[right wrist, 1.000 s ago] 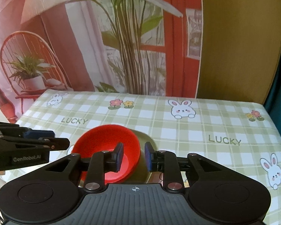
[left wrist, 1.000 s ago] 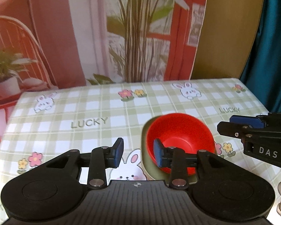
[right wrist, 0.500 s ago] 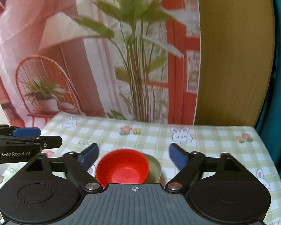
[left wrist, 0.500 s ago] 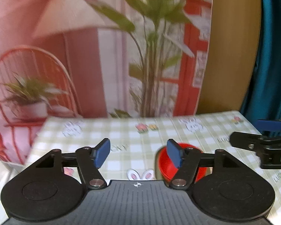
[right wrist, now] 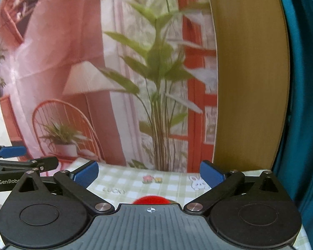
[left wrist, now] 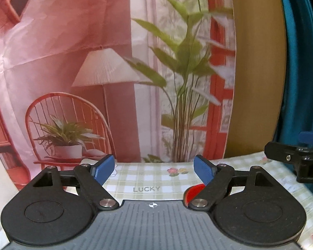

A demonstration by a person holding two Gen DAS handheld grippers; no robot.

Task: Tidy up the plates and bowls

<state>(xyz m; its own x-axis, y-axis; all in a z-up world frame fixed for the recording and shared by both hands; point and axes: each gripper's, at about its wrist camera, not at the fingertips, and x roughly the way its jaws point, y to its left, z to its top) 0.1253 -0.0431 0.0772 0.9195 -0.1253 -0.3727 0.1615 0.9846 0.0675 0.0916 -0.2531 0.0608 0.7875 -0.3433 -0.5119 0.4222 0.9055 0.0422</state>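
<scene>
Your left gripper (left wrist: 154, 169) has its blue fingers wide apart and holds nothing, and your right gripper (right wrist: 149, 174) is spread wide and holds nothing too. Just past them, the red bowl (right wrist: 151, 200) sits low on the checked tablecloth (left wrist: 148, 179), mostly hidden behind the gripper bodies. Farther back hangs a picture backdrop (left wrist: 94, 62) with a lamp, a chair and tall plants.

The checked cloth (left wrist: 148, 179) on the worktop carries the printed word "LUCKY" in grey capitals. In the right wrist view, the left tool (right wrist: 20, 162) bears white lettering, "GenRobo", cut off by a black arm.
</scene>
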